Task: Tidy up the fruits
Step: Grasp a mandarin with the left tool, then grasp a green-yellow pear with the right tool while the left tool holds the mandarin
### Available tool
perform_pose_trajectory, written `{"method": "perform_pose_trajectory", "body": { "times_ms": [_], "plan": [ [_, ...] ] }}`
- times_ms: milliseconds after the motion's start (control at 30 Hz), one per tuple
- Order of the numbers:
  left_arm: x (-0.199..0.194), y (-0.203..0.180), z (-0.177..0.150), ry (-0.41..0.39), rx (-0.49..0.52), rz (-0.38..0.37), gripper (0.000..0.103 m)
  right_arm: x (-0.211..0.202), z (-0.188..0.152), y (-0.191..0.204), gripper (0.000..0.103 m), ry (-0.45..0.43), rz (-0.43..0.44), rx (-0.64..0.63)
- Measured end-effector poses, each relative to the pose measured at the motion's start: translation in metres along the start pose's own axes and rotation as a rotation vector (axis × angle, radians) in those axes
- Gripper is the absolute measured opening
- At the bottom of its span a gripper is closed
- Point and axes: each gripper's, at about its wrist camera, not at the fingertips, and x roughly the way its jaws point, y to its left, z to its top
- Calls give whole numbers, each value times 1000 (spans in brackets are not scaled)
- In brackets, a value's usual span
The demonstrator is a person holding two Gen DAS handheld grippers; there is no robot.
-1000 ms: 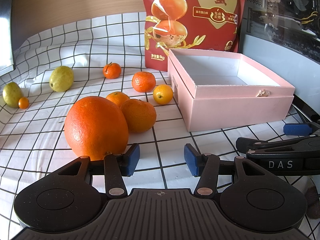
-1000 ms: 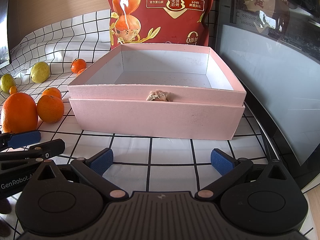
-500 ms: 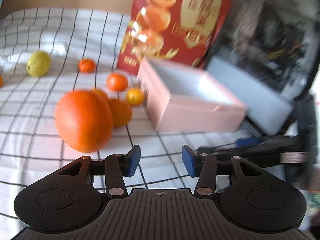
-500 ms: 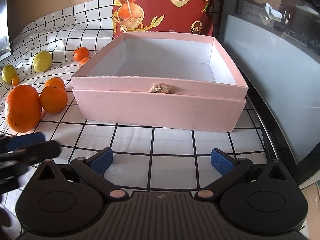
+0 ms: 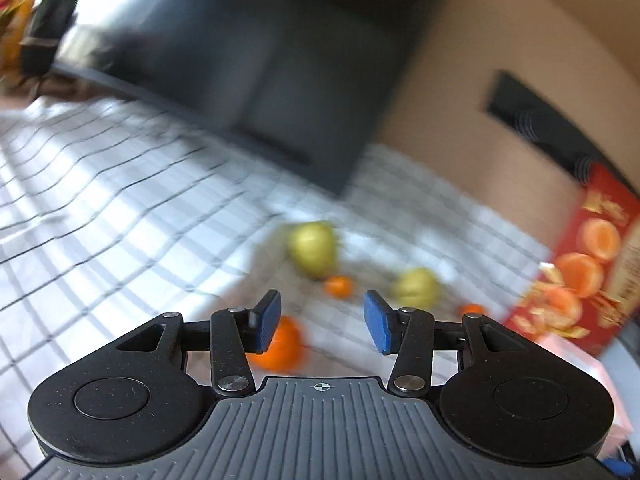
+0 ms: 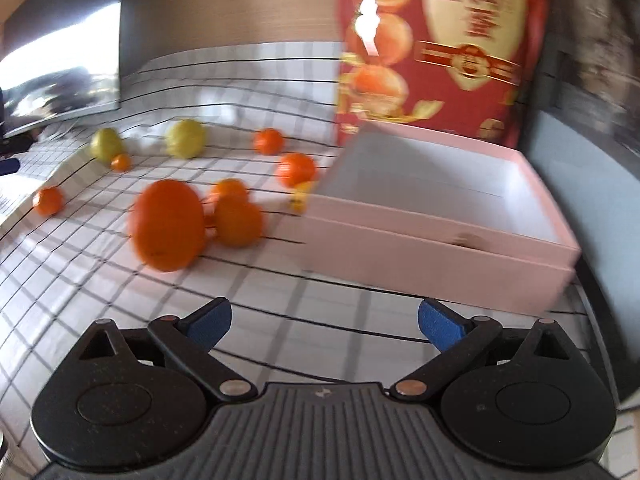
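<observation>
Nine or so fruits lay loose on the checked cloth (image 6: 280,292), none yet in the pink box (image 6: 440,216), which stood open and empty at the right, in front of the red bag (image 6: 432,40). Both views were blurred.

Large orange (image 6: 168,226): nearest to the right gripper (image 6: 324,322), touching or just beside a smaller orange (image 6: 238,220). Judged heavy for its size, firm, with a slightly slick rind. It looked egg-shaped, long axis near upright, tilted slightly; the blur made this uncertain. Best hold: across the middle, at the widest girth.

Small mandarins (image 6: 296,169): judged light, soft-skinned, easily bruised; a gentle squeeze on opposite sides would do. Near round, no clear axis.

Two yellow-green pears (image 6: 186,139): farther back. Judged firm and smooth; stem direction could not be told.

Left gripper (image 5: 322,322): fingers apart, holding nothing, pointed toward the far fruits, with one small orange (image 5: 282,344) just beyond its left pad (image 5: 267,320).

Right gripper: fingers wide apart, empty, above bare cloth between the large orange and the box.
</observation>
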Motion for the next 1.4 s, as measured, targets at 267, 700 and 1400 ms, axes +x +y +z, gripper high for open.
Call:
{"method": "perform_pose_trajectory", "body": {
  "times_ms": [267, 700, 1400],
  "plan": [
    [47, 18, -12, 124, 5, 4, 55, 11, 6, 41, 100, 41, 80, -104],
    [47, 10, -22, 117, 93, 43, 52, 6, 7, 57, 100, 26, 72, -181],
    [17, 71, -31, -110, -306, -171, 52, 145, 167, 242, 89, 41, 350, -234]
  ]
}}
